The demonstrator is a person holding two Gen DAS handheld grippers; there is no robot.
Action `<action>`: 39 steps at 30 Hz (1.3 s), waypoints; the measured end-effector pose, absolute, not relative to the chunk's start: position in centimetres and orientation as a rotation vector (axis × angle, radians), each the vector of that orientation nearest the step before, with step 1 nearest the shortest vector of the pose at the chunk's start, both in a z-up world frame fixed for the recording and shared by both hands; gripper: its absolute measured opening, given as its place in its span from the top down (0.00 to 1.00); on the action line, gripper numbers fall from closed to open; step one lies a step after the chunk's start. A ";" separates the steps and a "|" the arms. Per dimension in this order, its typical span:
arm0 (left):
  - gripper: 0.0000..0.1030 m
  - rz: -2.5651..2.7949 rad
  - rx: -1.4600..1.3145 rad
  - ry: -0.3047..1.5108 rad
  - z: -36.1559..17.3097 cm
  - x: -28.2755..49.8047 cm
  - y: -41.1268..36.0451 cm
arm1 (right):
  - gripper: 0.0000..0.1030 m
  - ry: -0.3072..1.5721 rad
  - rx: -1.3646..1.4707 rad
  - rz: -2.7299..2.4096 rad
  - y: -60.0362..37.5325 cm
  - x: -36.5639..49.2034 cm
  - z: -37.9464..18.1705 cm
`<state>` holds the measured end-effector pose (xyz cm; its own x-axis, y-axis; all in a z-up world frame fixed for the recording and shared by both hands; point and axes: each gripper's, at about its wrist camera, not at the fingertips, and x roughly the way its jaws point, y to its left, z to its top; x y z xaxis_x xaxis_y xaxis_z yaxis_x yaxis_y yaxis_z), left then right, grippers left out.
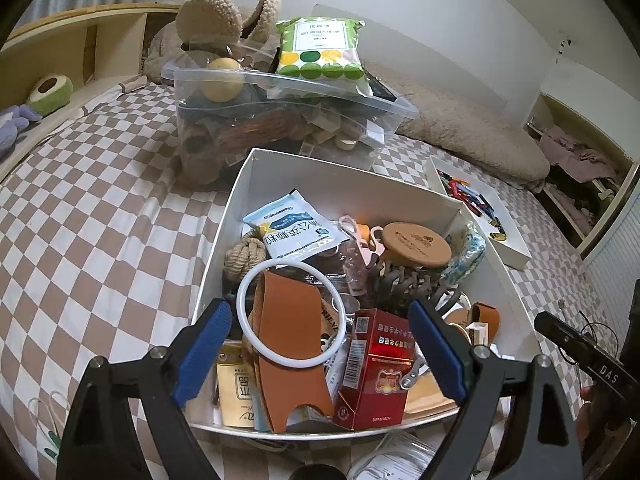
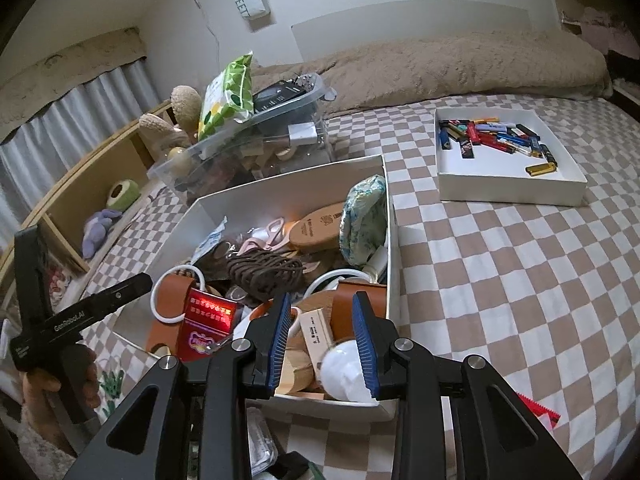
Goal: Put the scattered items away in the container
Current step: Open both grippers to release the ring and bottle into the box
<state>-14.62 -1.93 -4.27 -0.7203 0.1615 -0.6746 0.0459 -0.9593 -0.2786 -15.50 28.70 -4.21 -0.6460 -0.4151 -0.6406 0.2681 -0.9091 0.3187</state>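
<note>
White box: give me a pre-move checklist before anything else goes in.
1. Left gripper empty, jaws wide: ok.
2. Right gripper: narrow gap over the white box, pads pressing nothing clearly; holding anything: cannot tell.
3. Room in box: not ok, heaped near the rim.
4. Red carton settled inside: ok.
5. White ring inside the walls: ok.
6. Red scrap on the bed, outside the box: not ok.
</note>
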 end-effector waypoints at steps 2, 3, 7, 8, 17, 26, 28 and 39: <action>0.12 2.824 -1.145 -0.435 -4.2 -14.5 -2.0 | 0.69 -0.275 1.054 -2.523 28.5 -15.5 -4.2; 0.12 2.823 -1.144 -0.436 -4.2 -14.4 -2.1 | 0.69 -0.276 1.052 -2.515 28.3 -15.4 -4.2; 0.12 2.826 -1.128 -0.435 -3.8 -14.2 -2.0 | 0.69 -0.259 1.024 -2.502 27.5 -15.0 -3.9; 0.12 2.827 -1.120 -0.433 -3.6 -14.0 -2.0 | 0.69 -0.254 1.013 -2.504 27.4 -14.9 -3.8; 0.12 2.891 -1.060 -0.314 -1.8 -12.3 -1.2 | 0.69 -0.219 0.935 -2.565 27.3 -13.8 -2.1; 0.12 2.912 -1.040 -0.237 -1.4 -10.9 -0.7 | 0.69 -0.166 0.904 -2.602 27.0 -13.2 -1.7; 0.12 2.918 -1.035 -0.228 -1.4 -10.8 -0.7 | 0.62 -0.147 0.898 -2.613 26.8 -13.1 -1.7; 0.08 2.927 -0.994 -0.179 -1.3 -9.7 -0.2 | 0.00 -0.076 0.808 -2.750 26.9 -12.2 -1.3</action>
<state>-9.68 -0.24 -1.26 -0.7929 0.0799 -0.6041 -0.0057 -0.9923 -0.1237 -12.23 26.90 -1.31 -0.8069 -0.2740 -0.5233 0.2446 -0.9614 0.1263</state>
